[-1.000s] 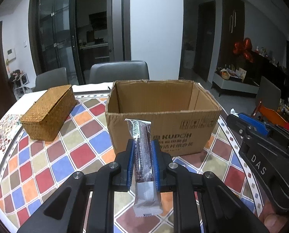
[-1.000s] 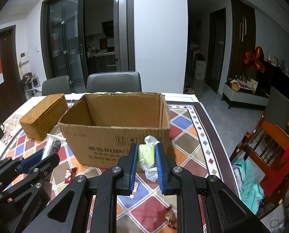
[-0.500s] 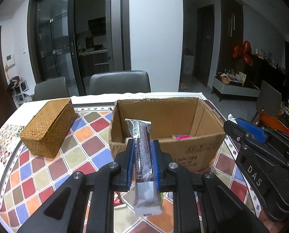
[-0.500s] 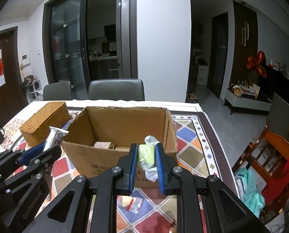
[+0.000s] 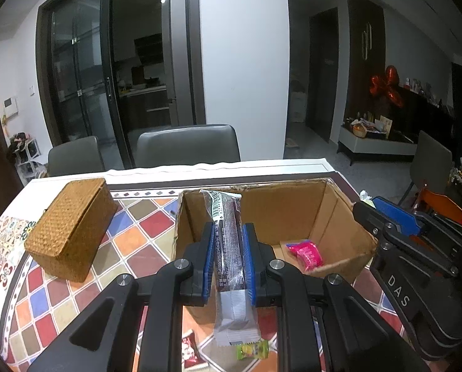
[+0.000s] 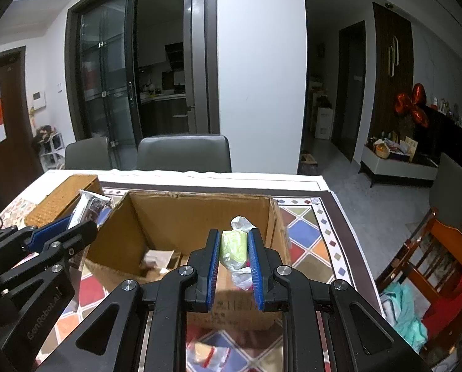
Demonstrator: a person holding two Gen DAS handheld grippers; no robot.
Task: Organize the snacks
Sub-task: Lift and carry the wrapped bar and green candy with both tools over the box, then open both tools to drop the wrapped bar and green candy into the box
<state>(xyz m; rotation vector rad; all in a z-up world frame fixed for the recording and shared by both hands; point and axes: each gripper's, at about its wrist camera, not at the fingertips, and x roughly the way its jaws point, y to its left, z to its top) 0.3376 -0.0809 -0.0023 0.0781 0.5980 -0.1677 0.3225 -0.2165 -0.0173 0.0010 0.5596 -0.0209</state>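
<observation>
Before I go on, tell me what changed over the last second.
Both hand-held grippers moved forward and a little up toward the cardboard box, so its inside now shows. Unchanged: the left hand-held gripper grips the long dark snack bar, and the right hand-held gripper grips the pale green wrapped snack.

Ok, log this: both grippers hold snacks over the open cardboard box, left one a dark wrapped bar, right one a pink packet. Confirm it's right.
Not quite. The right gripper holds a pale green packet, as the right wrist view shows. The pink packet lies inside the cardboard box. The left gripper does hold the dark wrapped bar.
</observation>
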